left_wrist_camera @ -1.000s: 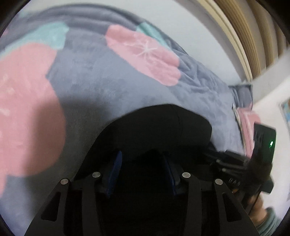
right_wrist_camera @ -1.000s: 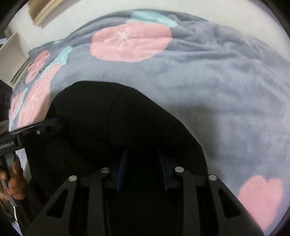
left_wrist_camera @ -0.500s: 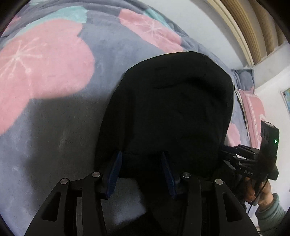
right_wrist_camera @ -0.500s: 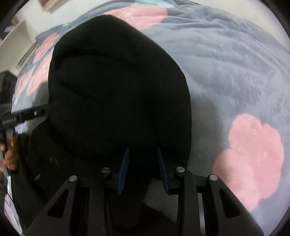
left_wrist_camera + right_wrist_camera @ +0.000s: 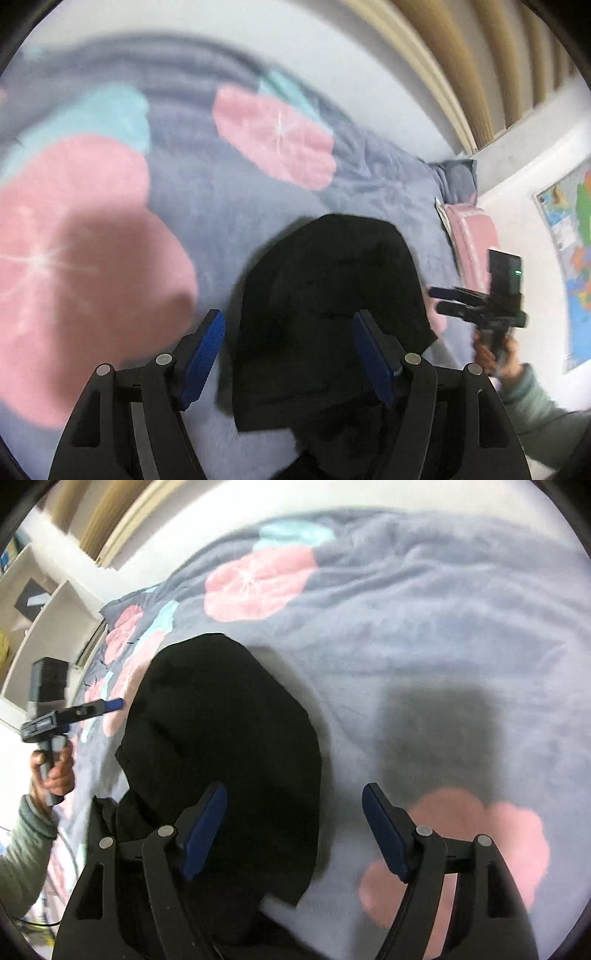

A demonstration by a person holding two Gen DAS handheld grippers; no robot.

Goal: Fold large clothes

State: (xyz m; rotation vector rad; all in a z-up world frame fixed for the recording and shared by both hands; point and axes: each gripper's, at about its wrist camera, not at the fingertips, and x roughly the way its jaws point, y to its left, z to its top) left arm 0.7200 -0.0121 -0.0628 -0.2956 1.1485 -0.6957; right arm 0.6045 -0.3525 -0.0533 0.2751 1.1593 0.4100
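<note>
Black garment lies on blanket; both grippers' fingers spread wide, empty.

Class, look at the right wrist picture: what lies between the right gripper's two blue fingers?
In the right wrist view, the open right gripper frames the edge of the black garment by its left finger and bare grey blanket toward the other.

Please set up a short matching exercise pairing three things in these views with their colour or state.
Things:
1. left gripper
2. black garment
3. blanket

States:
A. grey with pink flowers
B. lying in a dark heap on the bed
C. open, holding nothing

Pairs: 1-C, 2-B, 3-A
</note>
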